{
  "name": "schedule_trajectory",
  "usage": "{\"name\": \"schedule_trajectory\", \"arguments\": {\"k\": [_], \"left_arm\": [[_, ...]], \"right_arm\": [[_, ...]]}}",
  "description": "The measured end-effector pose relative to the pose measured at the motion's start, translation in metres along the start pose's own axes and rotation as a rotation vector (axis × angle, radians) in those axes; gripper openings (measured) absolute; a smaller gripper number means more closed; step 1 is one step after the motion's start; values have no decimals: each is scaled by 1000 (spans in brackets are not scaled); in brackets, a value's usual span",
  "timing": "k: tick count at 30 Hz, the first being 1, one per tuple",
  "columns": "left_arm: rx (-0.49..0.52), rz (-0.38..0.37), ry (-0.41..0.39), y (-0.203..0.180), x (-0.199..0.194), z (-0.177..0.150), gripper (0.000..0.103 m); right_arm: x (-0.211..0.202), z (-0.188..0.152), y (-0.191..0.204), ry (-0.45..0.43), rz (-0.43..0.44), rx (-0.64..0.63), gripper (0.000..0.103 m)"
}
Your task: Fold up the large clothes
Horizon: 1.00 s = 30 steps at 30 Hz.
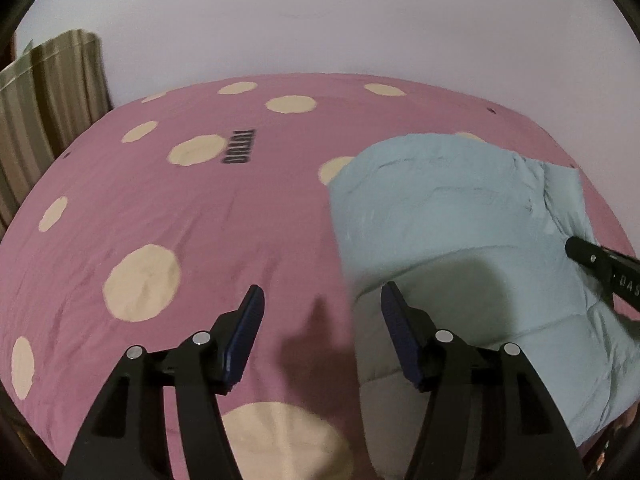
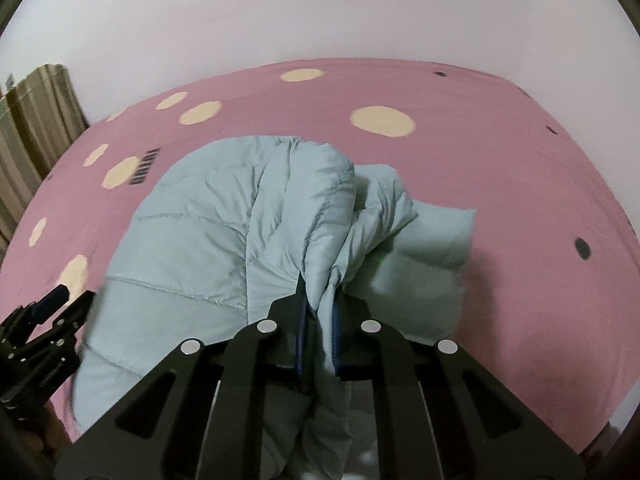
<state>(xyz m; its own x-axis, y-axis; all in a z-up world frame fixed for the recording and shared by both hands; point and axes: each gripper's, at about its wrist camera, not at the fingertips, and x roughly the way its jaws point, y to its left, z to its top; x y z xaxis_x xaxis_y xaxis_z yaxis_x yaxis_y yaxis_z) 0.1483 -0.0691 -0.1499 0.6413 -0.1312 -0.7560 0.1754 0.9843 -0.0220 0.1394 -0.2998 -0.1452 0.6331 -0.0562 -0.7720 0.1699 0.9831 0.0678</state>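
A pale blue quilted puffer jacket (image 1: 460, 216) lies on a pink bed cover, partly folded. In the right wrist view the jacket (image 2: 208, 240) fills the middle. My right gripper (image 2: 320, 304) is shut on a bunched fold of the jacket and lifts it a little. My left gripper (image 1: 320, 308) is open and empty above the cover, just left of the jacket's near edge. The left gripper (image 2: 60, 304) also shows at the left edge of the right wrist view. The right gripper's finger (image 1: 600, 260) shows at the right in the left wrist view.
The pink bed cover (image 1: 160, 200) has cream dots and a dark printed word. A striped beige curtain (image 1: 48, 92) hangs at the far left. A plain pale wall (image 1: 320, 20) stands behind the bed. The bed's near edge is at the bottom corners.
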Motion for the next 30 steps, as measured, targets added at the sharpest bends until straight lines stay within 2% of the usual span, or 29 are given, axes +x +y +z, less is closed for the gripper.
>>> {"name": "schedule_trajectory", "arguments": {"k": [5, 13, 20, 26, 28, 30], "left_arm": [[55, -1, 12, -24, 13, -2, 61], [124, 43, 75, -43, 48, -11, 62], [139, 52, 79, -46, 66, -17, 62], [149, 51, 63, -46, 65, -17, 62], [153, 49, 51, -46, 59, -15, 62], [162, 55, 39, -44, 48, -15, 62]], "right_arm": [[16, -10, -24, 27, -20, 24, 9], [54, -27, -24, 88, -44, -12, 11], [67, -38, -25, 90, -56, -25, 11], [67, -39, -24, 85, -62, -20, 12], [62, -37, -24, 75, -60, -15, 13], [51, -36, -26, 56, -54, -8, 19]]}}
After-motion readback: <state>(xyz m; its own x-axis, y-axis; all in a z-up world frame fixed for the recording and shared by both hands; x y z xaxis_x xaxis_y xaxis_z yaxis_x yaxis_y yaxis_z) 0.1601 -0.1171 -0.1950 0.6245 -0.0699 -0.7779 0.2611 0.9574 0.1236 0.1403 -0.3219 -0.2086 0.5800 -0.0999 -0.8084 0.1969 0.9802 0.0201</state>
